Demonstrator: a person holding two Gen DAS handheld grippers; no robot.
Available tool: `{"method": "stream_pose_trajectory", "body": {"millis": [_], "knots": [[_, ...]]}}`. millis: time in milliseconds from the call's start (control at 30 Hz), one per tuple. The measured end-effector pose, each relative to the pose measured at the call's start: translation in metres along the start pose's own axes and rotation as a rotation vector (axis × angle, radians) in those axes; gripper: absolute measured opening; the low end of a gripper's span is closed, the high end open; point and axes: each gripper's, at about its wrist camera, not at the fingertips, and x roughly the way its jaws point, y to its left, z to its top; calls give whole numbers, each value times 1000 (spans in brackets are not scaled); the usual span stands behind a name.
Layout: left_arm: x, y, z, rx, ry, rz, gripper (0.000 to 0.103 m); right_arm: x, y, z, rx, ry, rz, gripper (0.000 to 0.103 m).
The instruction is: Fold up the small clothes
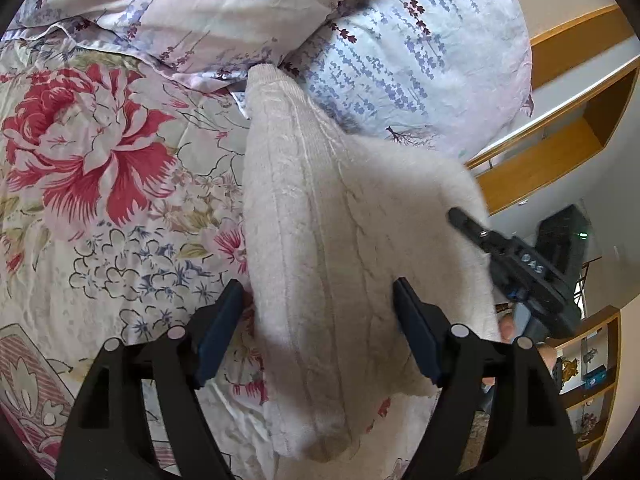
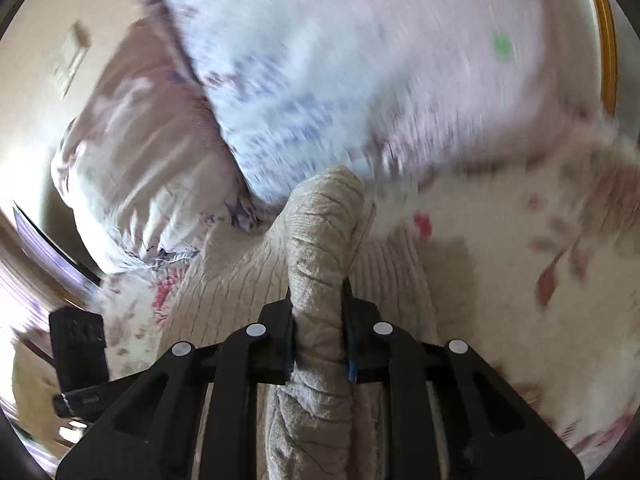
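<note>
A cream cable-knit garment (image 1: 320, 220) lies lengthwise on the flowered bedsheet (image 1: 100, 200), its narrow end reaching toward the pillows. My left gripper (image 1: 318, 286) stands open low over its near part, with the knit lying loose between the two fingers. The garment's right side is lifted off the bed. My right gripper (image 1: 472, 228) holds that edge from the right. In the right wrist view, which is blurred, the right gripper (image 2: 319, 288) is shut on a bunched roll of the same knit (image 2: 320, 240), which sticks out past the fingertips.
Two pillows with a lavender print (image 1: 400, 60) (image 1: 180, 8) lie just beyond the garment. Wooden shelves (image 1: 560, 120) line the wall to the right of the bed. Part of a person's hand (image 1: 508, 328) shows behind the right gripper.
</note>
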Motion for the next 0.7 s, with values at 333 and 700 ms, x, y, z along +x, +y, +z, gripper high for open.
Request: {"method": "stream_pose_trajectory", "body": {"millis": [333, 700], "knots": [[1, -6, -3, 36, 9, -35, 76, -26, -12, 2, -39, -75, -117, 18], [15, -12, -15, 68, 29, -31, 76, 22, -81, -22, 173, 103, -167, 34]]}}
